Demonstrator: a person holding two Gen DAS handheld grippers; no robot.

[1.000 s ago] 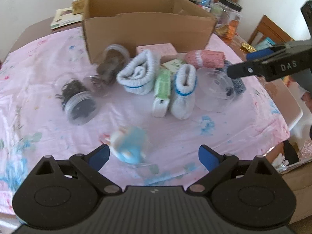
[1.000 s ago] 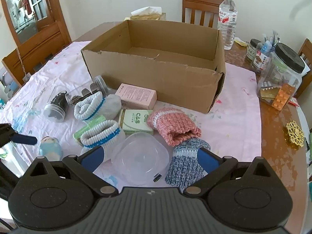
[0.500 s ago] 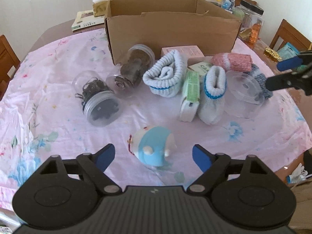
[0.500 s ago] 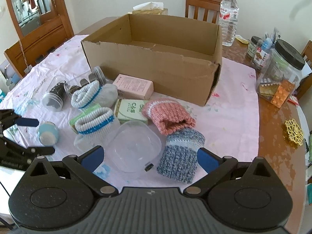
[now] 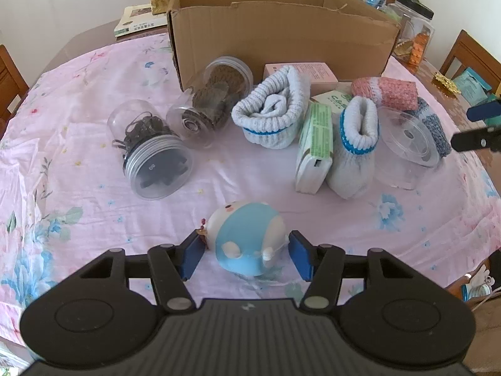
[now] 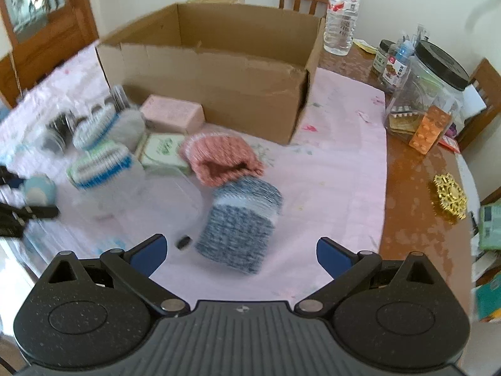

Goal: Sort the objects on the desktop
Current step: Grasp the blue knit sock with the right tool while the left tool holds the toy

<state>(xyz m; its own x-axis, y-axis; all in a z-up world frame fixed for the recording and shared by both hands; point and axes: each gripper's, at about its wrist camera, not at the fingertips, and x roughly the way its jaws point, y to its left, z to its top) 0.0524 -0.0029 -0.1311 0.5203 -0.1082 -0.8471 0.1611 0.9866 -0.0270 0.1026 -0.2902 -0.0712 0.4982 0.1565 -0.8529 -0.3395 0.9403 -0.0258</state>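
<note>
The left gripper [image 5: 247, 255] sits low over the pink flowered tablecloth [image 5: 78, 100], its blue pads either side of a small blue and white toy figure [image 5: 247, 238]. The pads look just beside the toy's flanks, perhaps brushing it, but I cannot tell whether they truly press on it; the toy rests on the cloth at the near edge.

Farther in, two clear jars lie on their sides: one with a grey lid [image 5: 153, 153] on the left, one packed with dark stuff [image 5: 213, 100] just right of it and close to the cardboard box [image 5: 281, 25]. Right of those come a rolled white sock with a blue band [image 5: 272, 109], a green packet [image 5: 314, 144] and a second white sock [image 5: 357, 144] touching it, then a clear plastic lid [image 5: 410, 138].

The right gripper [image 6: 239, 255] hovers with its jaws spread wide and nothing between them, over the near part of the cloth. Just ahead of it lies a blue-grey knitted roll [image 6: 241, 225], touching a pink knitted roll [image 6: 222, 159] beyond. The left side of this view is blurred. The box stands open at the far side, and a water bottle [image 6: 341, 12] stands behind its right corner.
</note>
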